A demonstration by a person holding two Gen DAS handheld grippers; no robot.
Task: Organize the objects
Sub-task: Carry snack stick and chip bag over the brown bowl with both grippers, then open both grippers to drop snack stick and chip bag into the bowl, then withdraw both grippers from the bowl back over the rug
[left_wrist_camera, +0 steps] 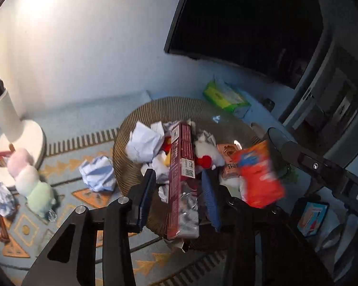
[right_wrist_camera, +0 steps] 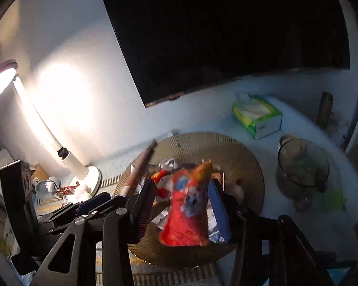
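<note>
The left tongs (left_wrist_camera: 179, 197) stand apart around a long red box (left_wrist_camera: 182, 181), not squeezing it, over the round basket (left_wrist_camera: 124, 147). The right tongs (right_wrist_camera: 182, 205) are open around a red snack bag (right_wrist_camera: 188, 205) above that basket. Behind the basket sits a green tissue box (right_wrist_camera: 257, 116).

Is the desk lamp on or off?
On: the desk lamp head glows bright in the right wrist view and throws a warm patch on the wall behind it.

A lit white desk lamp (right_wrist_camera: 59, 147) is seen at the left, a dark monitor (right_wrist_camera: 226, 35) against the wall, and a glass teapot (right_wrist_camera: 300, 166) on the worktop (right_wrist_camera: 310, 124).
</note>
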